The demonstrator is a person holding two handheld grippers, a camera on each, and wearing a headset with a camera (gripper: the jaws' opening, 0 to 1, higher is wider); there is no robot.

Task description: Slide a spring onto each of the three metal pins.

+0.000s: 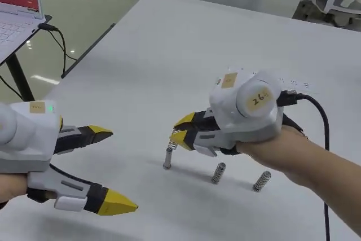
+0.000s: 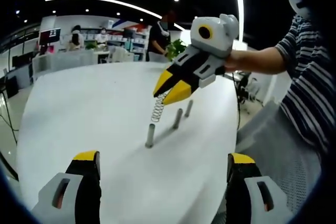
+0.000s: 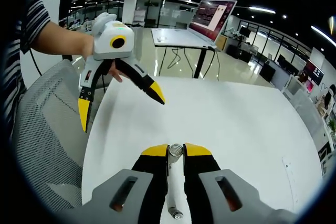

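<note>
Right tool [image 3: 176,151] w/ coiled silver spring [image 2: 158,109]

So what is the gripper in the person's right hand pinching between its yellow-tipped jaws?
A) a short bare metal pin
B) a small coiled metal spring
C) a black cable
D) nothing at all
B: a small coiled metal spring sits clamped between the yellow tips of the right gripper, close above the bare upright metal pin on the white table.

The smooth white desk [image 1: 169,55] is brightly lit from overhead; soft shadows are cast, and gripper-view edges are bent.
</note>
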